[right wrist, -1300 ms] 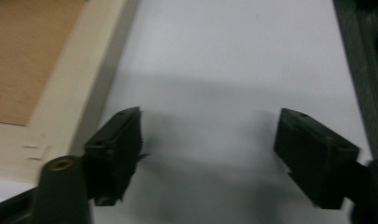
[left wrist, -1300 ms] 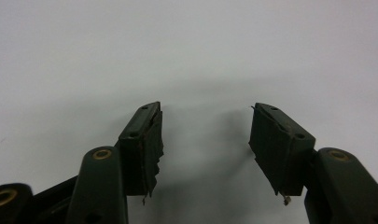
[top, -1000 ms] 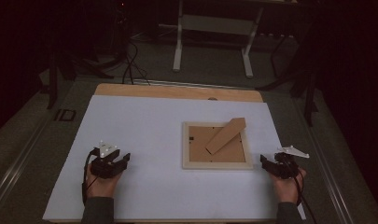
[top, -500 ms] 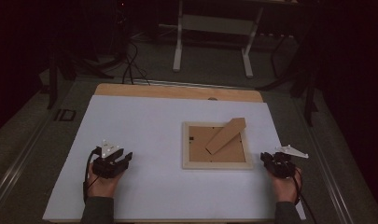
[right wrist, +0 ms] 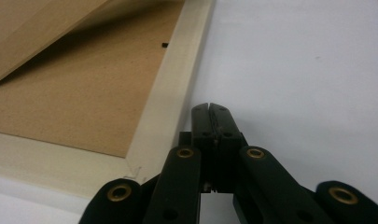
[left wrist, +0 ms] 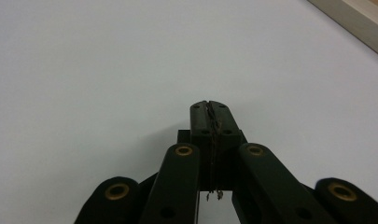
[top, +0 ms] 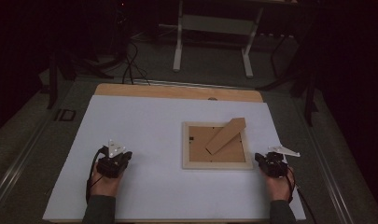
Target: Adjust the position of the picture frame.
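A light wooden picture frame [top: 218, 165] lies face down on the white sheet [top: 144, 126], brown backing up, with its stand flap [top: 226, 135] raised at a slant. My left gripper [top: 125, 157] rests on the sheet well left of the frame. In the left gripper view its jaws [left wrist: 210, 105] have just been closing and now meet with nothing between them; the frame's edge [left wrist: 354, 21] shows far off. My right gripper [top: 260, 158] sits by the frame's near right corner. Its jaws [right wrist: 210, 108] have also just closed, empty, right beside the frame's side rail [right wrist: 177, 79].
The sheet covers a wooden table [top: 177, 91] whose far edge is bare. Beyond it stand a white desk frame [top: 212, 28] and cables [top: 130, 60] on a dark floor. A hand holds each gripper near the table's front edge.
Both grippers' jaws have closed together. Both hands have stayed where they were, and the frame has not moved.
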Available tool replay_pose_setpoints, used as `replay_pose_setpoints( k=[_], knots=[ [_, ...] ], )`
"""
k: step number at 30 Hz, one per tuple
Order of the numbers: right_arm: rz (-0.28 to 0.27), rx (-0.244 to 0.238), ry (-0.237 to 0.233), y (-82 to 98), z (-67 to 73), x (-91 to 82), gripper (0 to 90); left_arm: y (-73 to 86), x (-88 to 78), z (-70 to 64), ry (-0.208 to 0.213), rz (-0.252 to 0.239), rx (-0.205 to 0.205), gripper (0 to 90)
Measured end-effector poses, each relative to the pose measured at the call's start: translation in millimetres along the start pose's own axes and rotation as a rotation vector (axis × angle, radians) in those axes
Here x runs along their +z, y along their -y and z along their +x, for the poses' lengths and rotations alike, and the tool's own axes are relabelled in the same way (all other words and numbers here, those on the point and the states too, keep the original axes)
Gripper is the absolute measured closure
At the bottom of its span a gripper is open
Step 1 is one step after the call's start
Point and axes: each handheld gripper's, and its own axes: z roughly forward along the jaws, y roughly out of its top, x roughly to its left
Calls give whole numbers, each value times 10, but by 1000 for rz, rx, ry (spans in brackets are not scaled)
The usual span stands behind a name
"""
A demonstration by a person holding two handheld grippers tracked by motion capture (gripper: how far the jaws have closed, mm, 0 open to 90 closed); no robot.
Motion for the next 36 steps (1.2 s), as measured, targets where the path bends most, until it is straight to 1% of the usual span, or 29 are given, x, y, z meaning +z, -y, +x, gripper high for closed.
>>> replay_pose_setpoints(
  k=[4, 6, 8, 10, 13, 16, 23, 25, 26, 30, 33, 36],
  knots=[
    [12, -9, -10, 7, 28, 31, 898, 0, -8, 23, -10, -14, -19, 899],
    [16, -11, -15, 10, 33, 39, 898, -2, -5, 25, -8, -16, -22, 899],
    [21, -12, -17, 16, 34, 48, 898, -4, 3, 16, -7, -16, -19, 899],
    [26, -12, -23, 21, 36, 58, 898, -11, 11, -1, -3, -16, -7, 899],
    [30, -4, -43, 29, 46, 69, 899, -17, 20, -30, 1, -14, -1, 900],
    [32, -9, -35, 34, 54, 74, 899, -23, 24, -46, 18, -15, -5, 899],
    [38, 5, -48, 49, 39, 78, 900, -30, 35, -47, 39, -17, -21, 898],
    [39, 6, -52, 52, 39, 76, 900, -31, 37, -51, 52, -15, -26, 898],
    [40, 5, -56, 53, 40, 75, 900, -33, 40, -54, 61, -13, -22, 898],
    [43, 1, -70, 63, 51, 71, 900, -37, 58, -99, 72, -4, -4, 895],
    [44, -7, -73, 64, 63, 73, 900, -41, 69, -126, 72, 3, 8, 894],
    [45, -11, -80, 66, 68, 75, 900, -43, 71, -129, 67, 2, 10, 874]
  ],
)
